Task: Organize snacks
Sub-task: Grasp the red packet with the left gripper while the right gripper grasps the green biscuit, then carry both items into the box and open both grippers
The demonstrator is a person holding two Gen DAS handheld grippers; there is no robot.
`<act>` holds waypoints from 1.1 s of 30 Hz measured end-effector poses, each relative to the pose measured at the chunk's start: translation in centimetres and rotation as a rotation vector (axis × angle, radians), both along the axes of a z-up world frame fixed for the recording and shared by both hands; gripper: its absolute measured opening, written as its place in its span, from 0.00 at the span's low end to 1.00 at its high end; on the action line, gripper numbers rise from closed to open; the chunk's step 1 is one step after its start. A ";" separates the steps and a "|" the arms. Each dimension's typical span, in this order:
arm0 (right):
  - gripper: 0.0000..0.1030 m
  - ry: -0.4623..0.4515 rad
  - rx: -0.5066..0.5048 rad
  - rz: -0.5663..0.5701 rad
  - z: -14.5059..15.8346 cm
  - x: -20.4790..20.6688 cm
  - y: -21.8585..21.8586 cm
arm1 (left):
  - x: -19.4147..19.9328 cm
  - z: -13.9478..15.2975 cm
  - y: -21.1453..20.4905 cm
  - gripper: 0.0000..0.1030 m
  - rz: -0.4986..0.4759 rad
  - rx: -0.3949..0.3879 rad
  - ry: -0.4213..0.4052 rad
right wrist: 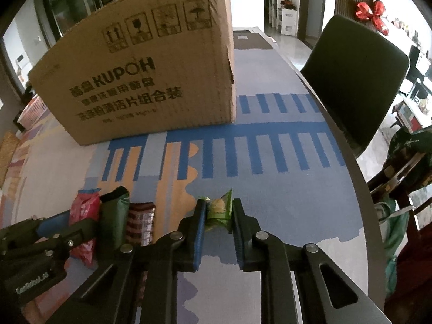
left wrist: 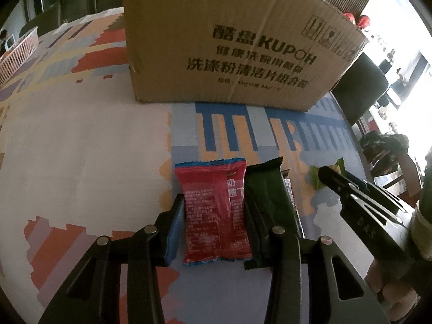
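Left hand-held gripper [left wrist: 213, 216]: jaws closed on the red snack packet [left wrist: 214, 210], which lies flat on the surface [left wrist: 81, 162].

Right hand-held gripper [right wrist: 217, 216]: jaws pinched on the small green snack packet [right wrist: 219, 210], near the surface's right edge.

Dark green packet [left wrist: 266, 197]: touching the red one.

Striped packet [right wrist: 141, 224]: just beside the dark green.

Cardboard box [left wrist: 229, 43]: upright, toward the far edge.

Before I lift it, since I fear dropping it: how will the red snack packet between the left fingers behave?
The red snack packet looks like thin glossy film, so probably light and a bit slippery. It lies flat with crimped ends, so it will likely flex or sag, not roll. The left gripper straddles its sides.
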State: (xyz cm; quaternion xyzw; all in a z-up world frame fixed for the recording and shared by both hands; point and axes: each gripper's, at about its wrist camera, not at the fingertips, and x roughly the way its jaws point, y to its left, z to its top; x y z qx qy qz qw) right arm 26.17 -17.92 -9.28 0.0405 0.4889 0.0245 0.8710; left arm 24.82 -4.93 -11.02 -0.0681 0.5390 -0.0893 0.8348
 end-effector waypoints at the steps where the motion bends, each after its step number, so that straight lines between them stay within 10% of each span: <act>1: 0.19 -0.003 0.004 0.005 0.2 -0.2 0.1 | 0.0 0.1 0.0 0.40 0.000 -0.001 -0.004; 33: 0.18 -0.289 0.078 0.105 12.5 -3.9 2.8 | -1.9 13.6 1.0 0.40 -0.054 -0.017 -0.363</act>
